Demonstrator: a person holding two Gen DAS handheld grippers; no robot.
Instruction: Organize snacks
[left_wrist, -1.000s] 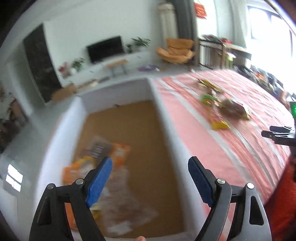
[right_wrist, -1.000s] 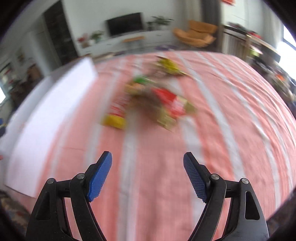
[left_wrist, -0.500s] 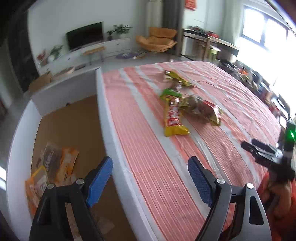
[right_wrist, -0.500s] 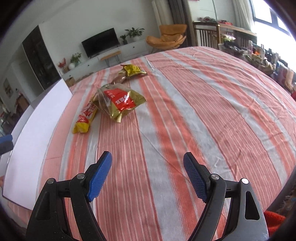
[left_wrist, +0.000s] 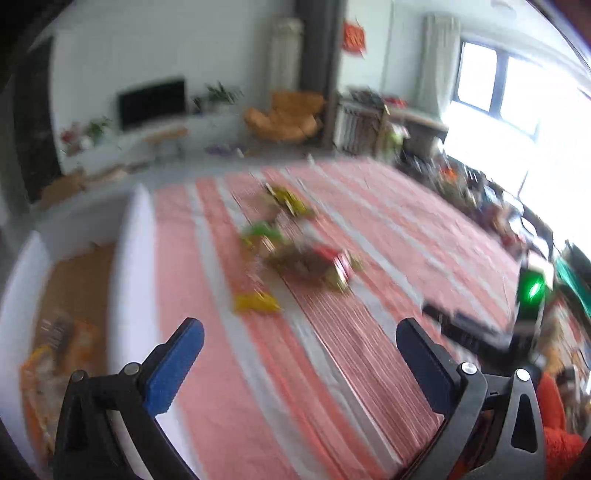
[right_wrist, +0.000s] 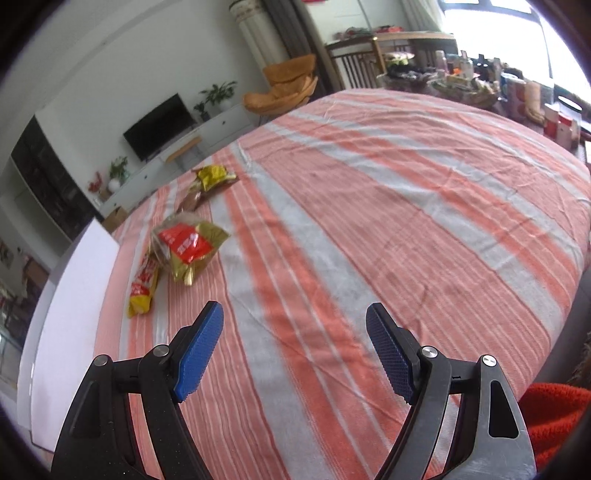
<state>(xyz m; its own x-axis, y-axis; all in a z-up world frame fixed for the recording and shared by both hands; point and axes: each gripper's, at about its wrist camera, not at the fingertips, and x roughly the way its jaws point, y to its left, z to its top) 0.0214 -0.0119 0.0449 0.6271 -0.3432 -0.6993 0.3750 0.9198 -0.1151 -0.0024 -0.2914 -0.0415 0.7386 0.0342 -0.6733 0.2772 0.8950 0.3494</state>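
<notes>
Several snack packets lie on the striped cloth: a long yellow-red packet (right_wrist: 144, 284), a gold-and-red bag (right_wrist: 188, 247), a brown packet (right_wrist: 194, 199) and a yellow packet (right_wrist: 214, 175). In the blurred left wrist view they show as the yellow packet (left_wrist: 256, 301) and the red-gold bag (left_wrist: 317, 264). My left gripper (left_wrist: 299, 326) hovers over the cloth short of them, its jaws opening with nothing between. My right gripper (right_wrist: 293, 314) stands open and empty, with the snacks ahead to its left. The white box (left_wrist: 129, 258) at the left holds orange packets (left_wrist: 55, 343).
The box's white wall (right_wrist: 74, 295) borders the cloth's left edge. The right-hand gripper (left_wrist: 469, 321), with a green light, shows at the right of the left wrist view. A red sleeve (right_wrist: 554, 413) is at lower right. A cluttered table (right_wrist: 480, 85) stands beyond the far edge.
The left gripper swung right, from above the box to above the cloth, and its jaws spread wider. The right gripper rolled; the snacks now sit further left in its view.
</notes>
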